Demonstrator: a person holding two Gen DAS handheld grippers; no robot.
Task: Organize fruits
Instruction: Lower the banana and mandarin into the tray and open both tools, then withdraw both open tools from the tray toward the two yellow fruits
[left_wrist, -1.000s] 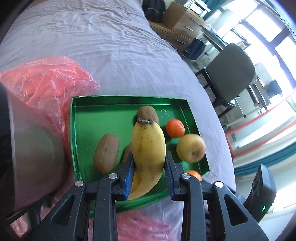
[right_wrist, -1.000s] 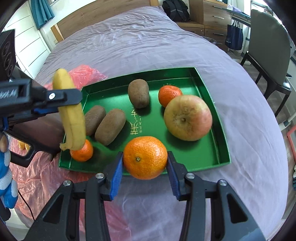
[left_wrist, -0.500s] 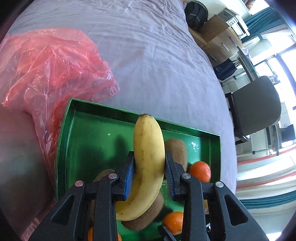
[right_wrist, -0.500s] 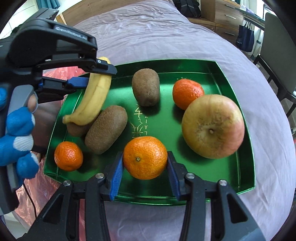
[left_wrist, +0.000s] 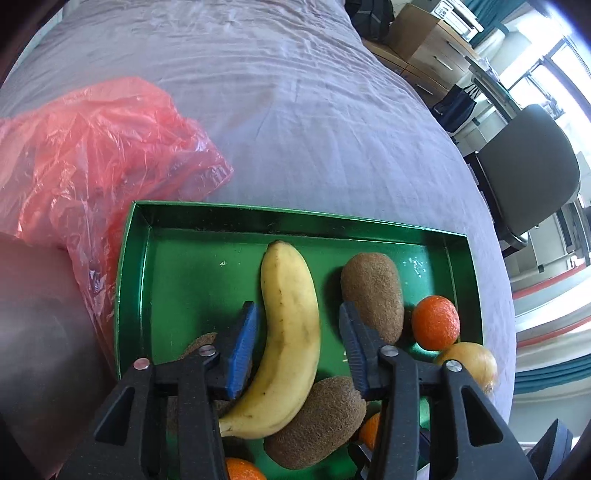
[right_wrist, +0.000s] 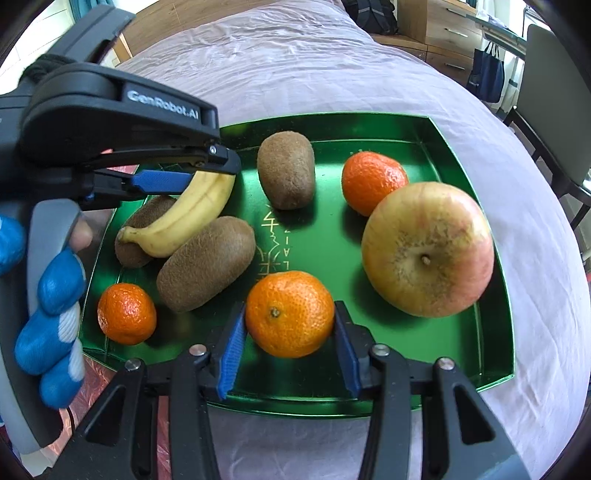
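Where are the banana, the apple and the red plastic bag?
banana (left_wrist: 291, 317), left wrist view, middle of its yellow body.
apple (right_wrist: 428, 251), right wrist view, near its stem.
red plastic bag (left_wrist: 92, 147), left wrist view, crumpled middle.

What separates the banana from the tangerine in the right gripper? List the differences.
The banana is long, curved and yellow; the tangerine is round and orange. The banana lies loose across two kiwis, the left gripper open around it; the tangerine is clamped in the right gripper. Both are over the green tray.
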